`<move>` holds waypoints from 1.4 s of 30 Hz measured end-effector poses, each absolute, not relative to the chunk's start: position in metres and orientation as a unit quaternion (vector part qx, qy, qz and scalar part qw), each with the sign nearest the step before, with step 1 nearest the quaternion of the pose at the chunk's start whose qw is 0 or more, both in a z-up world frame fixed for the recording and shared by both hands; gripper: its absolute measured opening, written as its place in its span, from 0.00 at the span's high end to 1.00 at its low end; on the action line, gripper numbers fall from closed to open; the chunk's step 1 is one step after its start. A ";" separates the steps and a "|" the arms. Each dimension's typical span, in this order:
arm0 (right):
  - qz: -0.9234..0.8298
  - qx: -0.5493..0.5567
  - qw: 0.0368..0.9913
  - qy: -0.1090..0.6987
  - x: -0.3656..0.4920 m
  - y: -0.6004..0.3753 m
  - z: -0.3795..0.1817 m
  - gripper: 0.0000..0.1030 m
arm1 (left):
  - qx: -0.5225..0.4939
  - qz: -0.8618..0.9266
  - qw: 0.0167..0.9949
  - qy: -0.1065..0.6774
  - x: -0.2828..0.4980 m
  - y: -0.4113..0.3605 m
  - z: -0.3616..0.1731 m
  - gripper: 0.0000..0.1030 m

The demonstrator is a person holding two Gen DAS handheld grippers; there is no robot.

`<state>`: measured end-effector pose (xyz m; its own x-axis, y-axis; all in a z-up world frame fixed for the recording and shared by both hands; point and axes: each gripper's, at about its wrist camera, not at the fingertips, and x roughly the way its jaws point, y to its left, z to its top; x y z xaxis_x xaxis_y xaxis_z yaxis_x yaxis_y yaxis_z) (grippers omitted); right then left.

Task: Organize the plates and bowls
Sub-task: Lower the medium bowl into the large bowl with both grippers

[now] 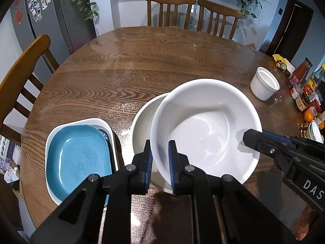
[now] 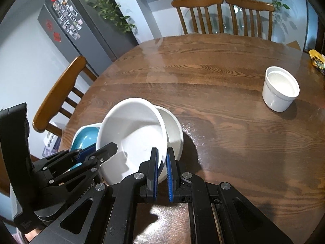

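Now: both grippers clamp one white bowl (image 1: 205, 130) by its rim, on opposite sides. Left gripper (image 1: 160, 162) pinches the near-left rim, one blue pad inside the wall, one outside; jaws nearly closed, only the rim thickness between them. Right gripper (image 2: 162, 162) does the same on the bowl's right rim, jaws pressed narrow on the wall. In the left view the right gripper's tip comes in from the right, over the bowl's right edge.

Held bowl sits tilted, partly over and inside a second white bowl (image 1: 142, 120) standing on the table (image 1: 142, 65). 2nd bowl's rim shows to the left and far side of the held one in the left view, to the right and behind in the right view. Cannot tell whether the two bowls touch.

Just left of the bowls: white tray (image 1: 77, 123) w/ a blue plate (image 1: 79, 156) in it, at the near-left table edge.

Far right, well apart from the bowls: small white ramekin (image 2: 281, 89), upright.

Right table edge: bottles & jars (image 1: 306, 89), a yellow snack pack (image 1: 282, 64), an orange (image 1: 308, 114). Wooden chairs (image 1: 170, 10) around the table; fridge (image 2: 71, 24) w/ photos at far left.
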<state>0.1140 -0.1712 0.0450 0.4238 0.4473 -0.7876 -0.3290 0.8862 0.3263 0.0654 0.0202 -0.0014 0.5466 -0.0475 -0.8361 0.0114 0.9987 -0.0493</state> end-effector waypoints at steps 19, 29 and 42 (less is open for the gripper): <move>0.228 0.062 0.828 0.508 0.127 -0.165 0.027 0.91 | -0.007 -0.010 0.866 0.499 0.082 0.018 -0.018 0.87; 0.230 0.059 0.823 0.516 0.130 -0.161 0.022 0.91 | -0.004 -0.005 0.862 0.506 0.084 0.017 -0.024 0.87; 0.228 0.049 0.823 0.518 0.130 -0.159 0.021 0.91 | 0.005 -0.001 0.861 0.509 0.086 0.016 -0.027 0.87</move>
